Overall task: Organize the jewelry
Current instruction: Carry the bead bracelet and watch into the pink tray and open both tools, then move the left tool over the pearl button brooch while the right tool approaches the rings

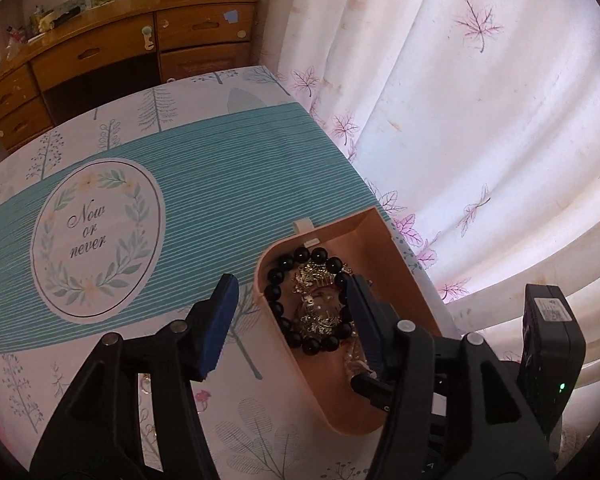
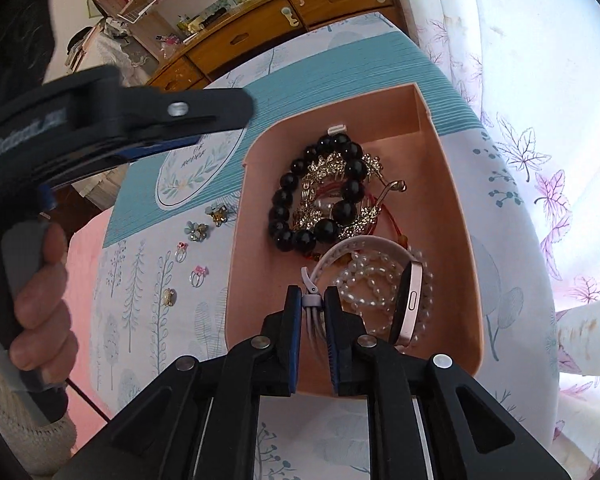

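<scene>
Your right gripper (image 2: 313,300) is clenched on the pale strap of the watch (image 2: 410,304), holding it just inside the near end of the pink box (image 2: 236,248). The rose-gold case stands on edge against the pearl bracelet (image 2: 364,280), and the strap loops back over it. Farther in lie the black bead bracelet (image 2: 320,200) and a tangle of gold pieces (image 2: 332,176).

Lower the strap until the case rests on the box floor before you let go; dropped from height, I judge it could tip onto the pearls and snag them. Open only a little, then draw straight back toward yourself so the pads clear the strap loop.

Your left gripper (image 1: 288,304) is spread wide with nothing in it, one finger outside the box's left wall, the other inside over the beads. Hold it steady there, or lift it clear, so it does not drag the bracelet.

Left of the box, on the patterned cloth (image 2: 140,280), the small flower clips and rings (image 2: 198,274) are not yet packed.
</scene>
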`<move>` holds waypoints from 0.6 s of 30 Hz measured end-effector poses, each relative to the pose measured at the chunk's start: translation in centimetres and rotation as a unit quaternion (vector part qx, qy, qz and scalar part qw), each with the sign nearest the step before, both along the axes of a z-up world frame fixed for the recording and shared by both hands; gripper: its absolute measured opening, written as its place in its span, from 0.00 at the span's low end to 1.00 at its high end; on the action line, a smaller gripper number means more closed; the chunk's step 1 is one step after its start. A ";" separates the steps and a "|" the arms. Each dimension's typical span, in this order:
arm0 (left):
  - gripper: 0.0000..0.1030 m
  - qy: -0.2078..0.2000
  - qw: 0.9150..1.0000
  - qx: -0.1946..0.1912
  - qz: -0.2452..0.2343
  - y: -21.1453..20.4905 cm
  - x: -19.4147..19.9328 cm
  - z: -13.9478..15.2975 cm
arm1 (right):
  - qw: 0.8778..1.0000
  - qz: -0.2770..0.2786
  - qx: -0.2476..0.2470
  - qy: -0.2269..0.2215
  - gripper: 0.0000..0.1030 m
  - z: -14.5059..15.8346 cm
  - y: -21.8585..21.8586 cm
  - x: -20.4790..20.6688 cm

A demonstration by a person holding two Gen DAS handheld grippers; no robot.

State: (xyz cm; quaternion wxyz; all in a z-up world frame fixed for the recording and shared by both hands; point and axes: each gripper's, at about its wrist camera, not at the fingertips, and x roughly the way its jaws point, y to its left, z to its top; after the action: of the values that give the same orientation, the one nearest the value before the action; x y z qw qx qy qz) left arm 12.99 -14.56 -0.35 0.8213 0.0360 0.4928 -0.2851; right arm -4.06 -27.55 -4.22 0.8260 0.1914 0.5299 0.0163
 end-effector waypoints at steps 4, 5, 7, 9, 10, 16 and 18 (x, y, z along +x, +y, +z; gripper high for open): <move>0.52 -0.022 1.000 0.004 0.022 3.5 -0.6 1.1 | 1.000 0.004 0.013 -0.009 0.29 0.4 0.6 0.1; 0.52 -0.026 0.999 0.007 0.029 4.4 -0.8 1.2 | 1.000 0.005 0.016 -0.016 0.29 0.8 0.8 0.1; 0.52 -0.031 0.998 0.010 0.047 6.7 -1.2 1.4 | 0.999 0.008 0.025 -0.024 0.30 1.5 1.0 0.2; 0.52 -0.034 0.997 0.010 0.065 8.9 -1.6 1.6 | 0.999 0.007 0.023 -0.027 0.30 1.8 1.1 0.2; 0.52 -0.038 0.996 0.013 0.076 10.0 -1.8 1.6 | 0.999 0.006 0.021 -0.030 0.30 2.1 1.3 0.3; 0.52 -0.050 0.989 0.039 0.135 15.9 -2.8 1.0 | 0.998 0.026 0.003 -0.053 0.30 4.7 3.0 0.4; 0.52 -0.046 0.987 0.050 0.148 17.5 -3.1 0.4 | 0.997 0.041 0.002 -0.058 0.30 5.6 3.4 0.4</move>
State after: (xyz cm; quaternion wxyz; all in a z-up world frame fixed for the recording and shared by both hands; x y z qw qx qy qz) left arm 9.88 2.90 0.05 0.8737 0.0162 0.4676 -0.1334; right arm -3.70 -24.12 1.33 0.8537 0.1694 0.4886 0.0622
